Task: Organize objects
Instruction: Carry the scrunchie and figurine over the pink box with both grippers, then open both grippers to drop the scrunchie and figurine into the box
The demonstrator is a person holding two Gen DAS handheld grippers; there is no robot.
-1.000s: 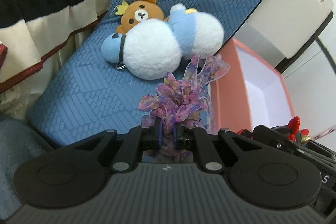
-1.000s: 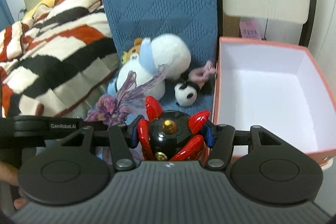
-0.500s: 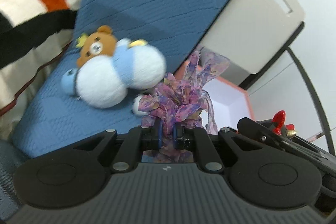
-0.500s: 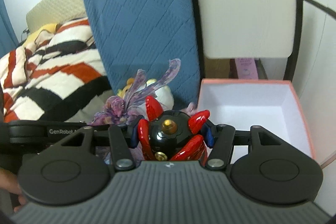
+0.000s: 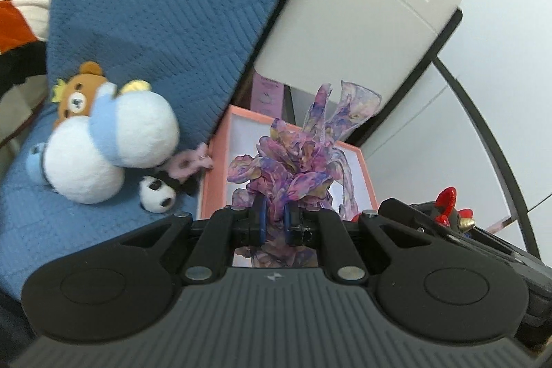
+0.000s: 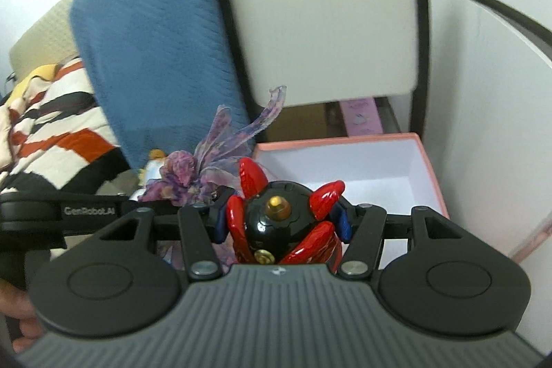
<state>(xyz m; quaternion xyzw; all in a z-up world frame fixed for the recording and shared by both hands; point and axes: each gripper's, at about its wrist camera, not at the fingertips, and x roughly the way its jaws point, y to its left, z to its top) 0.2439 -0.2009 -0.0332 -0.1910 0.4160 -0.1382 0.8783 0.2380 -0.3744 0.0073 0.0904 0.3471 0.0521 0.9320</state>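
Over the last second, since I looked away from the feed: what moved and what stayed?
Both tongs rose and swung toward the pink box: it now sits behind the purple ribbon flower, and the plush toys slid left. No grip changed: left tongs clamp the flower, right tongs the red-and-black toy.

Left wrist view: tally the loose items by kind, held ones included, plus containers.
Plush toys: 3 (bear, white-and-blue plush, small panda)
Purple ribbon bow: 1
Red-and-black toy: 1
Pink box: 1
Total: 6
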